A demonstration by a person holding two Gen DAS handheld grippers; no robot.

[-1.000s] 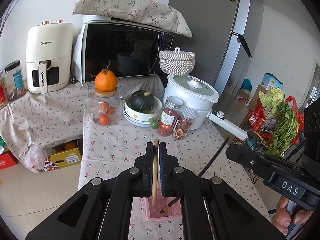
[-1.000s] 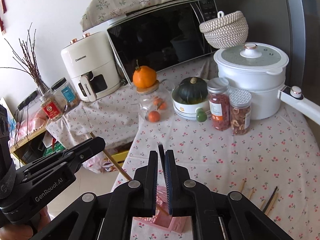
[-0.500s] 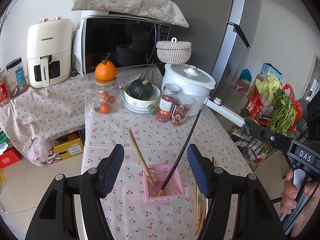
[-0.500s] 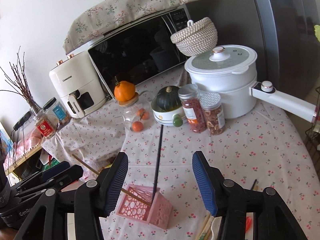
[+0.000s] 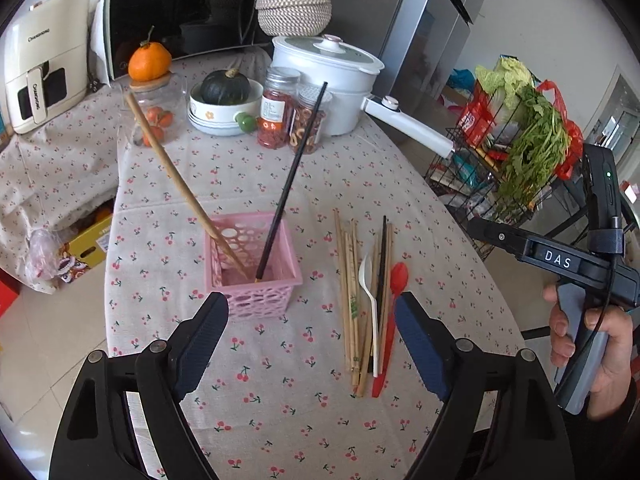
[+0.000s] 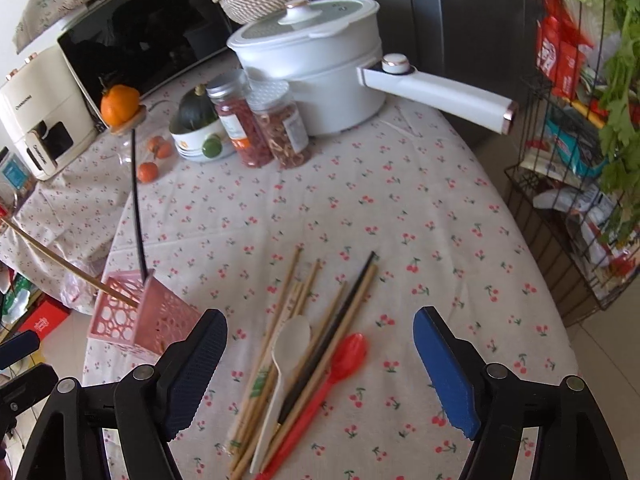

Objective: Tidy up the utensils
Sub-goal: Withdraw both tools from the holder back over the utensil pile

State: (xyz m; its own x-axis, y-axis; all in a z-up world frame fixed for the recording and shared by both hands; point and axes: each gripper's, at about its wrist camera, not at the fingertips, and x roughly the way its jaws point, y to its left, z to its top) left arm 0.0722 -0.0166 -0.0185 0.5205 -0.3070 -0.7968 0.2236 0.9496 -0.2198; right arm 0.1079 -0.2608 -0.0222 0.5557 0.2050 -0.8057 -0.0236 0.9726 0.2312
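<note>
While both tongs' jaws are opening with nothing between them, left gripper above the cherry-print tablecloth, right gripper over loose chopsticks, white spoon and red spoon, pink basket holding a wooden chopstick and a black chopstick.

Home kitchen, microwave, fridge, cooking pot

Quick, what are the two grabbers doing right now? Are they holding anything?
Left hand-held gripper: jaws opening, wide apart, holding nothing.
Right hand-held gripper: jaws opening, wide apart, holding nothing, above the pile of chopsticks.
</note>
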